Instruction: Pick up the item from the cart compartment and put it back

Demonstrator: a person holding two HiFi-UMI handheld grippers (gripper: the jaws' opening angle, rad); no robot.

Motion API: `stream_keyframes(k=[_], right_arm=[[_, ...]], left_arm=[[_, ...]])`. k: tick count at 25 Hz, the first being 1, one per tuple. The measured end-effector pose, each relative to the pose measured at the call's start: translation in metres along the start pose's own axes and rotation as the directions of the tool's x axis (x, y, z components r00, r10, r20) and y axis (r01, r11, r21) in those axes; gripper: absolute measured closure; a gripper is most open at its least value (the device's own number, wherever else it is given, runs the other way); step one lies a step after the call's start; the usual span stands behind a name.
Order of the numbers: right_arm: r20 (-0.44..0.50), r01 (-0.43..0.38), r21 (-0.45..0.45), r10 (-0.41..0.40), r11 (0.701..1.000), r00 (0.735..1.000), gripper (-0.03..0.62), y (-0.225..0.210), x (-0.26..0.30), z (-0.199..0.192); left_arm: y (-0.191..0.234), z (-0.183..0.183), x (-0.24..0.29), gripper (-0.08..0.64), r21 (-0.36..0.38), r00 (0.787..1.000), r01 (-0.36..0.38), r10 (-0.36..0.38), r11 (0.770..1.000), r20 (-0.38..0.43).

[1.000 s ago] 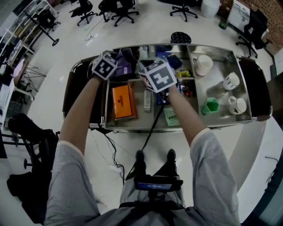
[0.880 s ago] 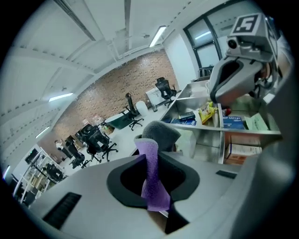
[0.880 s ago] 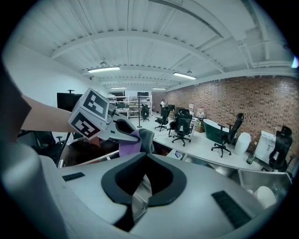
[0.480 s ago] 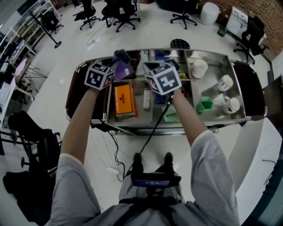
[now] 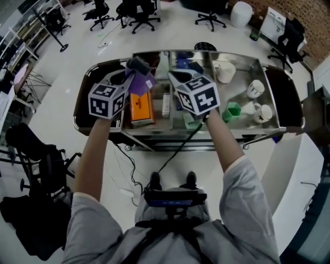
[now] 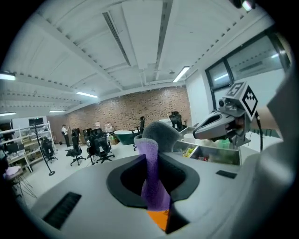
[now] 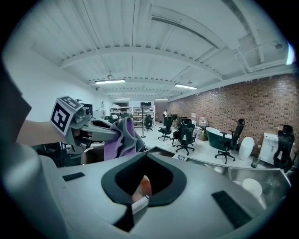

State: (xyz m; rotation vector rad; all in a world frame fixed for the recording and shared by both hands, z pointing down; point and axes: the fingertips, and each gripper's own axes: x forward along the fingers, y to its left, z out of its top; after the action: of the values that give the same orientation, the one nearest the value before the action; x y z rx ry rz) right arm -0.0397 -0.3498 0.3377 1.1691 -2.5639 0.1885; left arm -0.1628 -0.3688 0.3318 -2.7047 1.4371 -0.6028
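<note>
A purple sock with a grey toe (image 5: 140, 81) hangs above the left side of the steel cart (image 5: 289, 103). My left gripper (image 5: 135, 72) is shut on it. In the left gripper view the sock (image 6: 152, 172) stands up between the jaws of that gripper (image 6: 156, 205). My right gripper (image 5: 174, 77) hovers beside it over the cart's middle compartments, jaws together and holding nothing. The right gripper view shows its own jaws (image 7: 128, 212) closed, with the left gripper (image 7: 112, 133) and the sock (image 7: 119, 142) to its left.
In the cart lie an orange box (image 5: 142, 108), a white packet (image 5: 166, 103), a green cup (image 5: 233, 110) and white mugs (image 5: 253, 88). Office chairs (image 5: 139, 10) stand on the floor beyond. A cable runs down from the right gripper to the floor.
Both grippers have risen and drawn back toward the cart's near edge. The left one carries the sock up with it.
</note>
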Motion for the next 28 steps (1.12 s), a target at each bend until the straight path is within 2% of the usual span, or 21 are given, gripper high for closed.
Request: stream_keyframes(k=[9, 18, 28], right_arm=[[0.042, -0.017, 0.035, 0.016, 0.999, 0.999, 0.583, 0.017, -0.058, -0.025], [0.059, -0.018, 0.071, 0.014, 0.997, 0.998, 0.583, 0.030, -0.101, -0.054], [0.075, -0.007, 0.115, -0.002, 0.993, 0.997, 0.583, 0.037, -0.126, -0.075]], left_arm=[[-0.043, -0.005, -0.055, 0.502, -0.137, 0.996, -0.002, 0.014, 0.991, 0.086], [-0.066, -0.022, -0.103, 0.502, -0.270, 0.987, -0.002, 0.045, 0.963, 0.152], [-0.069, -0.050, -0.132, 0.502, -0.342, 0.984, -0.031, 0.089, 0.939, 0.156]])
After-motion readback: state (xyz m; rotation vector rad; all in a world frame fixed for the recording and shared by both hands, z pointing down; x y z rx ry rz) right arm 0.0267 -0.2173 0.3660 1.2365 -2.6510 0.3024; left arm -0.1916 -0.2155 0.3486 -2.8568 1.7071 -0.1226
